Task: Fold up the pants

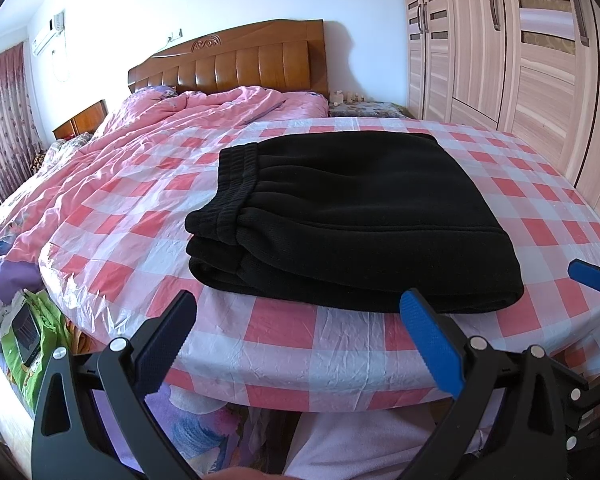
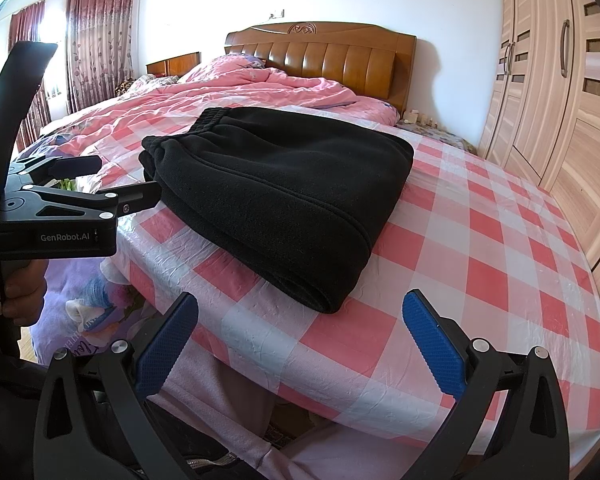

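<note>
Black pants (image 1: 352,220) lie folded into a thick stack on the red-and-white checked cloth (image 1: 284,332) covering the foot of a bed (image 2: 260,84), waistband toward ten o'clock in the left wrist view. The left hand-held gripper (image 1: 300,344) hangs at six o'clock near the cloth's edge, jaws spread wide and holding nothing. The right hand-held gripper (image 2: 300,344) is likewise wide and empty, just short of the stack's near corner. A pink quilt (image 1: 148,120) is bunched toward the wooden headboard (image 1: 236,64); a wardrobe (image 1: 520,48) stands at two o'clock.
</note>
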The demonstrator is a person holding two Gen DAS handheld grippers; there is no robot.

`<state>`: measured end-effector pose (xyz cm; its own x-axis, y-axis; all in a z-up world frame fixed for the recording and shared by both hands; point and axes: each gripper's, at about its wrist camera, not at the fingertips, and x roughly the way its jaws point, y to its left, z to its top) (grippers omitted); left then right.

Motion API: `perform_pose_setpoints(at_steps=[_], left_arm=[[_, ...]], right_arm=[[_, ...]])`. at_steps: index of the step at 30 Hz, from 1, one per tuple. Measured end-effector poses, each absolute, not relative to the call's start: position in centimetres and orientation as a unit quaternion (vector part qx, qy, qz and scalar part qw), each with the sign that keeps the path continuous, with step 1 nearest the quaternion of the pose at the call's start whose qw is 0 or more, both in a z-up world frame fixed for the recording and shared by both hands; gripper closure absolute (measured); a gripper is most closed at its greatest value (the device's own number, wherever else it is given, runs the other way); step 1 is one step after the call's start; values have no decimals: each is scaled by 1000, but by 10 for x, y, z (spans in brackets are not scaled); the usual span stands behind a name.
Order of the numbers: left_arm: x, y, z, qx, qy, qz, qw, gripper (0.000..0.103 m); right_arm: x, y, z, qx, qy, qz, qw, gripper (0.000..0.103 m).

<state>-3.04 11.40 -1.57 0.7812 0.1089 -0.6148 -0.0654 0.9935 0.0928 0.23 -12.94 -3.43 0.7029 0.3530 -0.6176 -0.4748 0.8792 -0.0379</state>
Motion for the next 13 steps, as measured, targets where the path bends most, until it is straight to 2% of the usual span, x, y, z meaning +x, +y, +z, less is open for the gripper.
perform_pose_setpoints(at_steps=[13], left_arm=[[-29,113,-18,35,335,41,941,1]], right_arm=[[1,-129,-35,-96,313,226,918,4]])
